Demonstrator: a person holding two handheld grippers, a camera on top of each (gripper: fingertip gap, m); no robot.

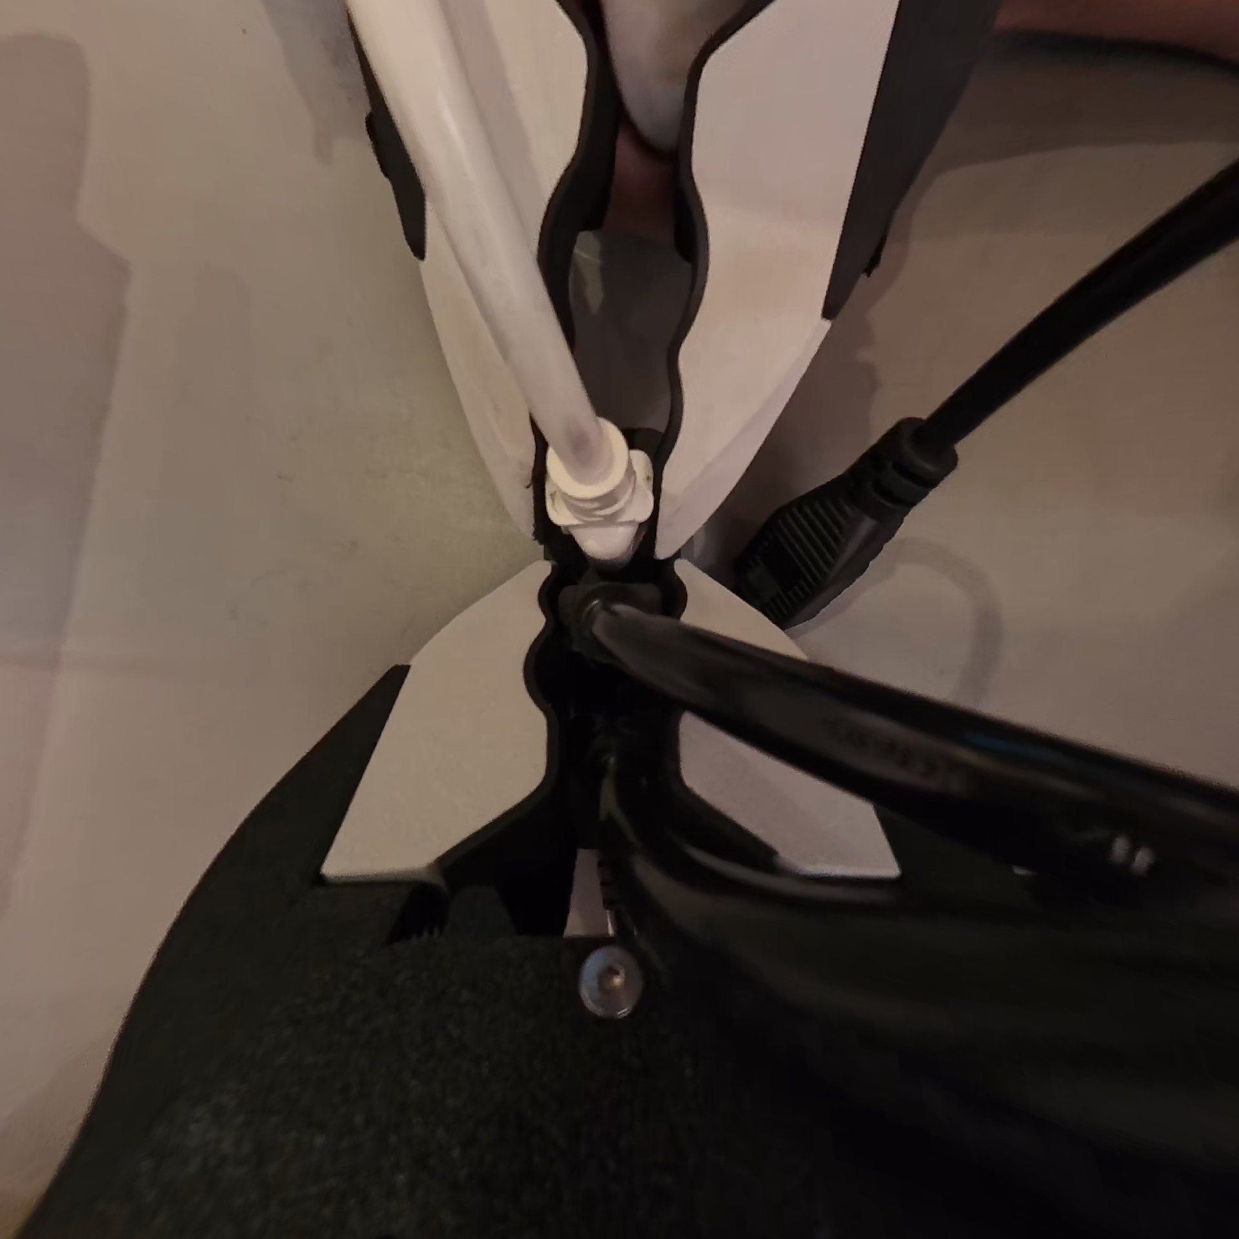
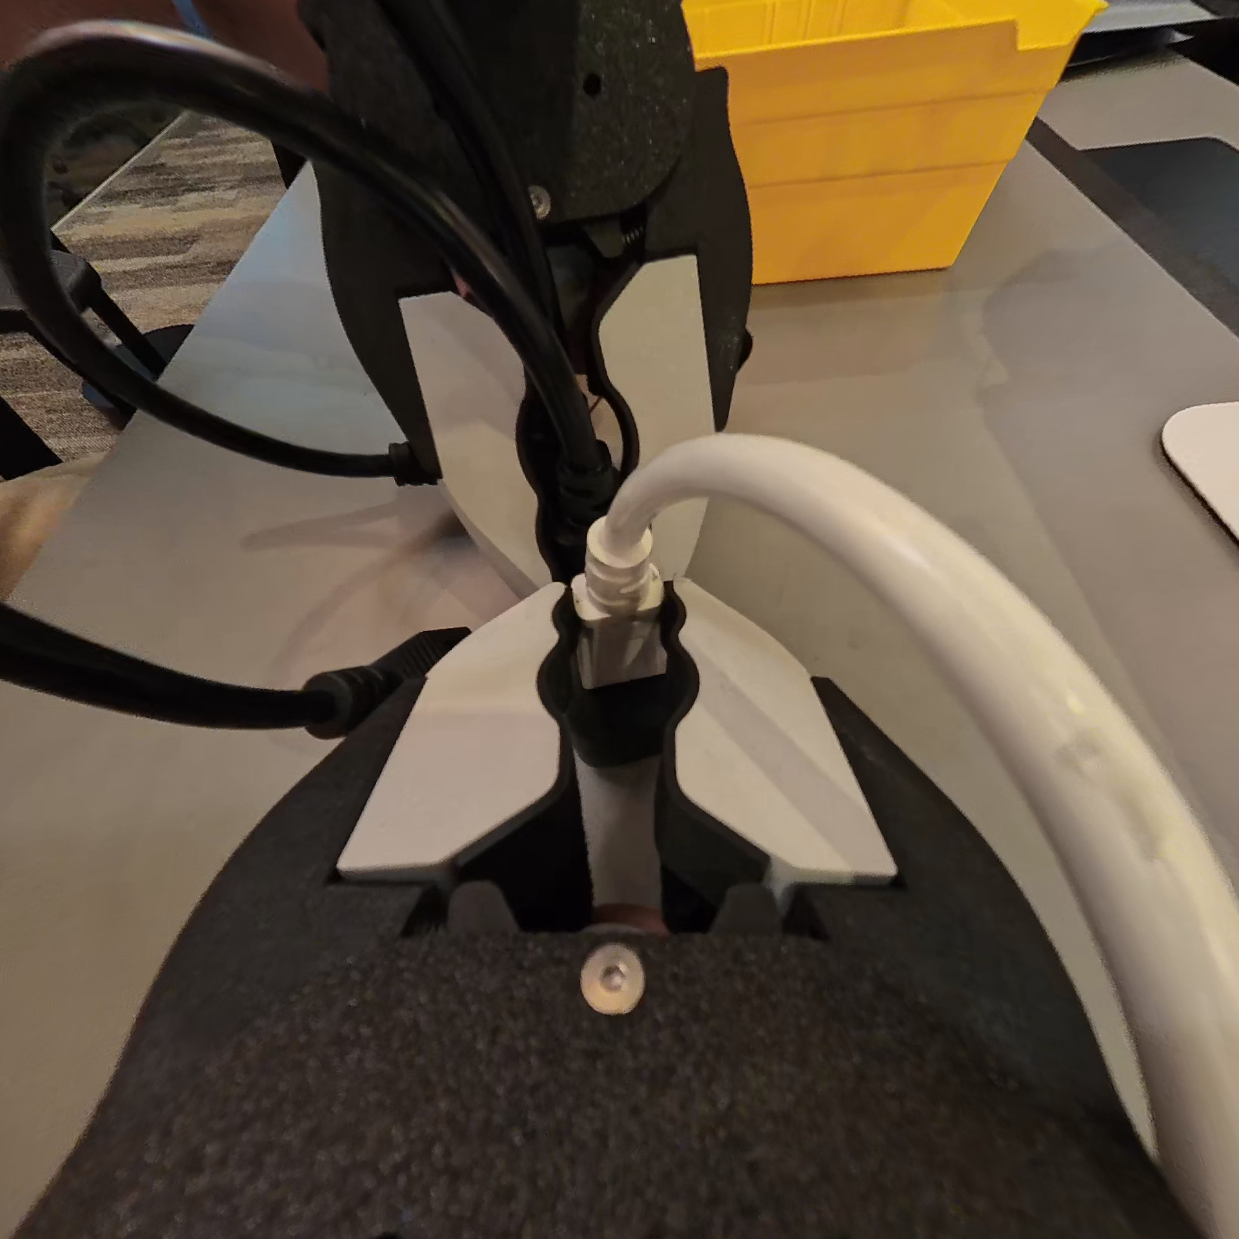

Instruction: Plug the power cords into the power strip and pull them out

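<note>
The left gripper (image 1: 607,603) pinches a black power cord's strain relief (image 1: 590,607), nose to nose with the right gripper (image 2: 613,603), which clamps a white cord's plug (image 2: 620,647). Both hover over the grey table (image 2: 938,416). Another black plug (image 1: 811,543) lies beside them. A yellow bin (image 2: 871,134) stands behind, its contents hidden.

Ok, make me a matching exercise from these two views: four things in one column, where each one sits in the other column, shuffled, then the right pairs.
Things:
1. thick white cord end
2. glossy black cord end
3. ribbed black plug
4. yellow plastic bin

Places:
a. lying loose on the grey table
b. clamped in the left tongs
c. standing on the table behind the left tongs
d. clamped in the right tongs

Pairs: 1-d, 2-b, 3-a, 4-c.
</note>
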